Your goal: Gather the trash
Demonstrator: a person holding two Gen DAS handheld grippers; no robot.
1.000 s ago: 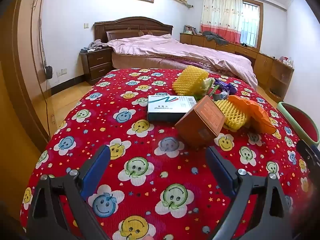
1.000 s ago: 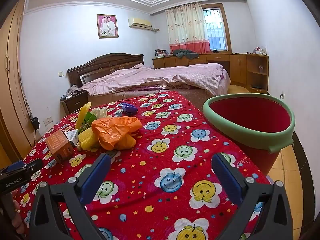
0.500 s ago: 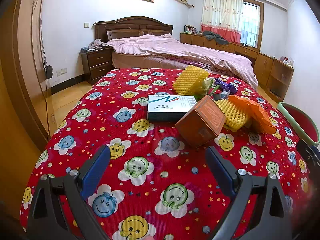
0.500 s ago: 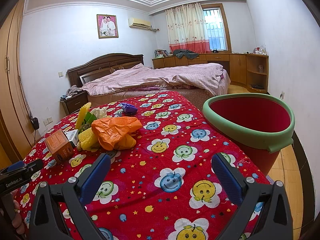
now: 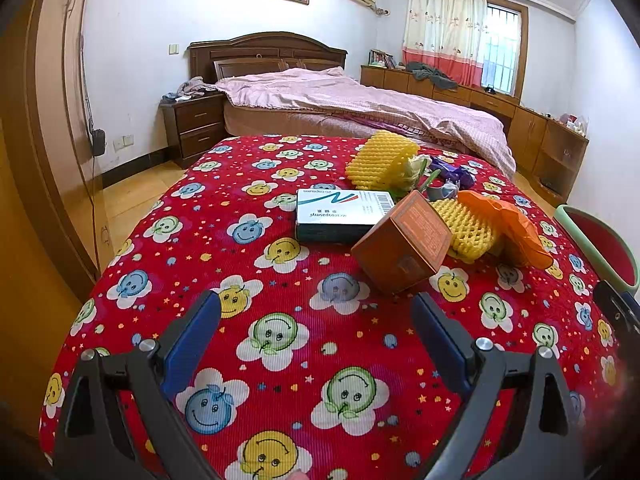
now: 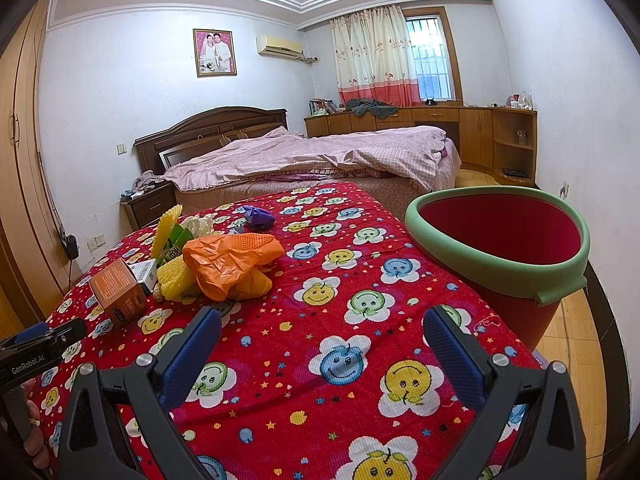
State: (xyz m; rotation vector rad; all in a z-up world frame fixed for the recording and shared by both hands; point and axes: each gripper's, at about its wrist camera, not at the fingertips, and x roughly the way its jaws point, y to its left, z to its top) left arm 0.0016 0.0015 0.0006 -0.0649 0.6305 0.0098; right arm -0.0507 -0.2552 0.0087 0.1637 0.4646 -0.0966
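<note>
Nothing has shifted over the last second: the left gripper still hovers, jaws released and empty, just short of the orange carton. Rightward, the right gripper idles likewise, red bin empty; collection hasn't started.

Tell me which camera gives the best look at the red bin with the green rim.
The right wrist view: the bin shows whole rim and red inside, standing beside the table's right edge. The left wrist view catches only a sliver of it at the frame's right edge.
</note>
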